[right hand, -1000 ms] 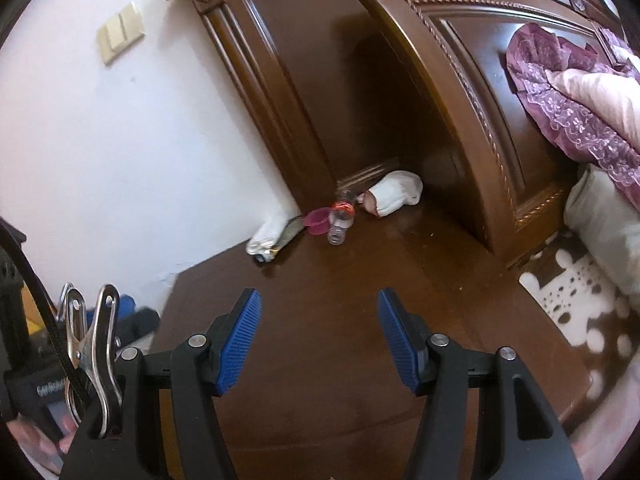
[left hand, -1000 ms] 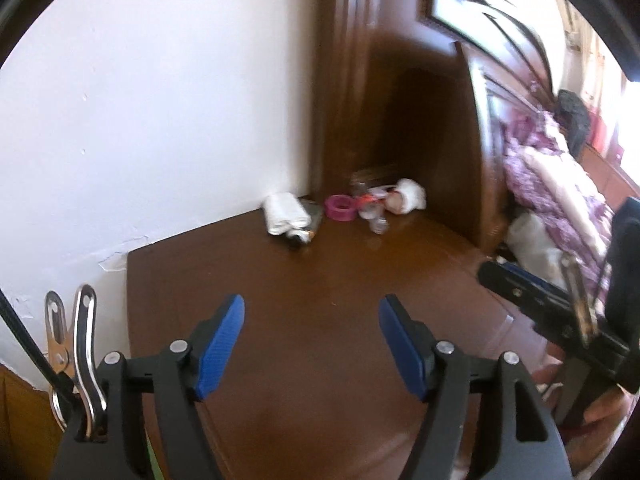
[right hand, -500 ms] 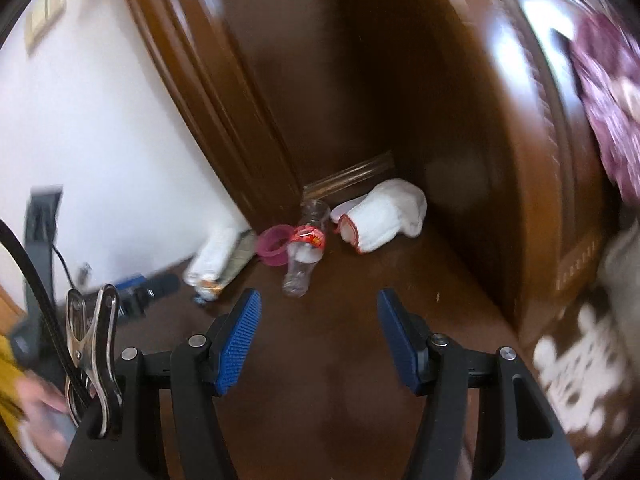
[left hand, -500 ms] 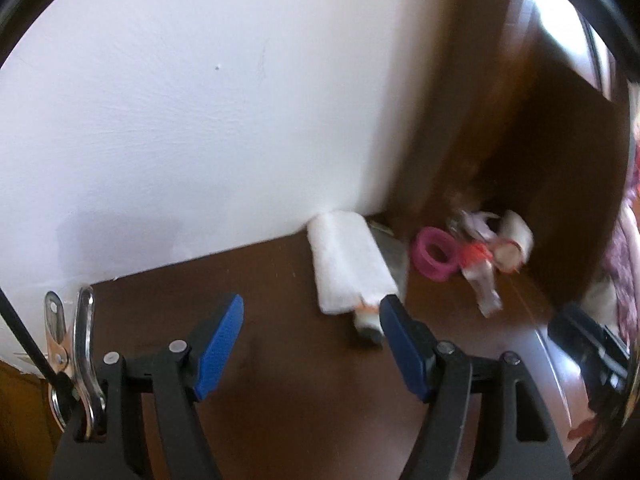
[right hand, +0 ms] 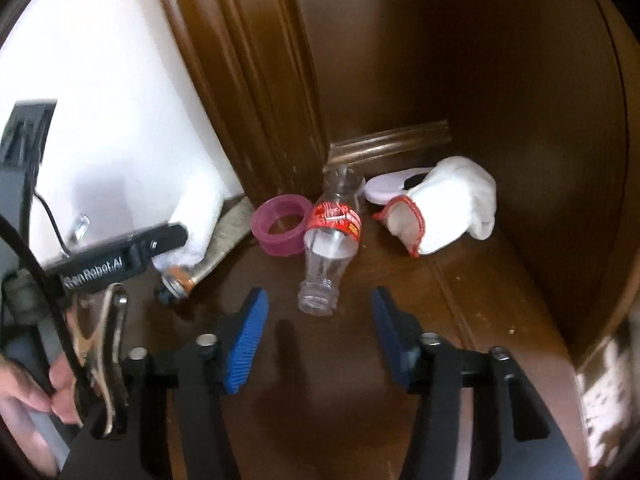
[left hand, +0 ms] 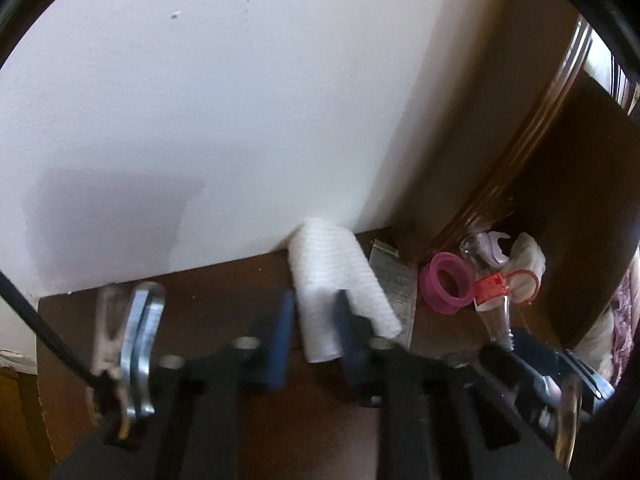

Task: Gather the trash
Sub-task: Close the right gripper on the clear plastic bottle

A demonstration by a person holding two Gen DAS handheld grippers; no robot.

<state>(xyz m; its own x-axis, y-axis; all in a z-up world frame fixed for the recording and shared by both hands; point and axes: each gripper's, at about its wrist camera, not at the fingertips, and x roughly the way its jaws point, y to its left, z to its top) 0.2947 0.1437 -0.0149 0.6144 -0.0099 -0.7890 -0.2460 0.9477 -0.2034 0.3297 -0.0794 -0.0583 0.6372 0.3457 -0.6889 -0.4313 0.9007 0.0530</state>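
Dark wood floor [right hand: 400, 360], corner clutter. Left gripper [left hand: 310, 320] closing on soft white roll [left hand: 336, 280], pads pinching near end. Right gripper [right hand: 318, 336] closing, nothing pinched; light, slippery bottle [right hand: 328, 248] at 12 o'clock, grip neck.

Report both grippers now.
Left gripper: jaws closing on the white paper roll.
Right gripper: jaws closing, nothing gripped; clear bottle just ahead.

One clear bottle [right hand: 330, 240], one pink ring [right hand: 280, 230], one white glove [right hand: 448, 210], one white roll [left hand: 338, 288].

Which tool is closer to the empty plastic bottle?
Right. The right tool sits just before the bottle, fingers open either side of its mouth; the left tool is closing on the white roll.
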